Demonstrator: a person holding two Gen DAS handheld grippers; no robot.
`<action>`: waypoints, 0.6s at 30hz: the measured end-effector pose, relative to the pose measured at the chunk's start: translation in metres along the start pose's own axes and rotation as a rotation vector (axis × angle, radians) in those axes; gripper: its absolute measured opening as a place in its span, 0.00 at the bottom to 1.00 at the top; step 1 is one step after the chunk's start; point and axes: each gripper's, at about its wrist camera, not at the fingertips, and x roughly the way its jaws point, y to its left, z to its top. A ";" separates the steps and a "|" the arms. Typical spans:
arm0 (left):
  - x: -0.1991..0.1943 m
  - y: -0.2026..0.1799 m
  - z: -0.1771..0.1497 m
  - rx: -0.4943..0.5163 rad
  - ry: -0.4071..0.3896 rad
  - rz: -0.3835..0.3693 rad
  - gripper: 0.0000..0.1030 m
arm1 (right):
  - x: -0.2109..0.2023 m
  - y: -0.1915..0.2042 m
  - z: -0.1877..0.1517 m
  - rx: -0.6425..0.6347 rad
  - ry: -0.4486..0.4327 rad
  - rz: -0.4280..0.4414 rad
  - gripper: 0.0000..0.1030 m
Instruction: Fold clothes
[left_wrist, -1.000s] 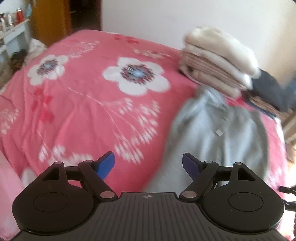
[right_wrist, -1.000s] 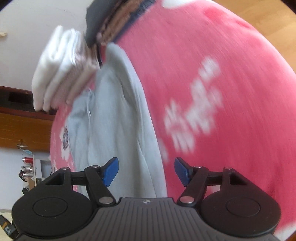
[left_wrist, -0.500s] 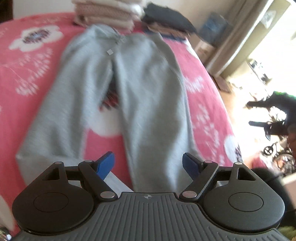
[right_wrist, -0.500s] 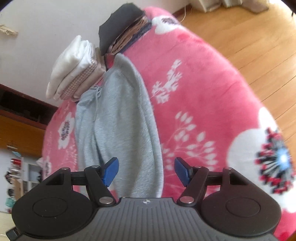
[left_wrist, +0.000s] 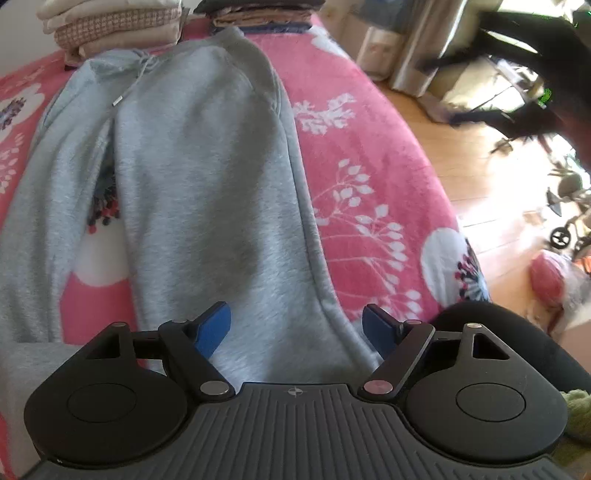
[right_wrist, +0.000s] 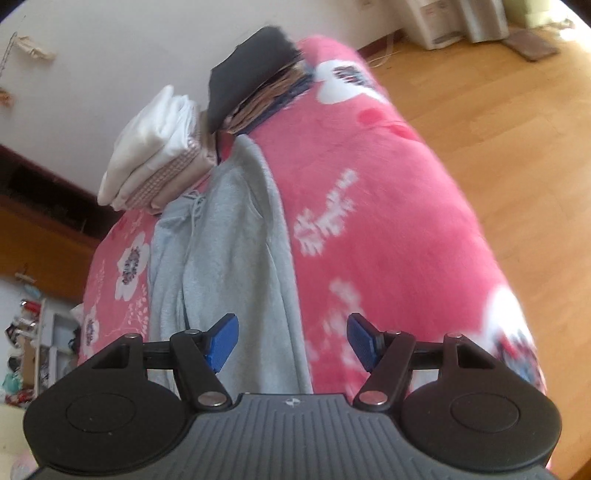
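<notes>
Grey fleecy sweatpants (left_wrist: 207, 192) lie flat on plush pink blanket (left_wrist: 369, 177); both grippers closing, empty.

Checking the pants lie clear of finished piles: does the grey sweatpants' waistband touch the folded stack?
Touching. The right wrist view shows the grey sweatpants waistband butting against the folded stack.

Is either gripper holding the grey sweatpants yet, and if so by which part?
Neither. The left gripper and right gripper are closing above the grey sweatpants, gripping nothing.
</notes>
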 end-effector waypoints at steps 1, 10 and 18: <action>0.008 -0.005 0.001 -0.011 0.014 0.006 0.72 | 0.018 -0.001 0.013 -0.004 0.013 0.017 0.65; 0.082 -0.044 -0.005 0.080 0.149 0.090 0.49 | 0.179 -0.003 0.088 -0.096 0.114 0.075 0.56; 0.085 -0.055 -0.019 0.158 0.133 0.152 0.40 | 0.223 -0.005 0.089 -0.092 0.121 0.098 0.10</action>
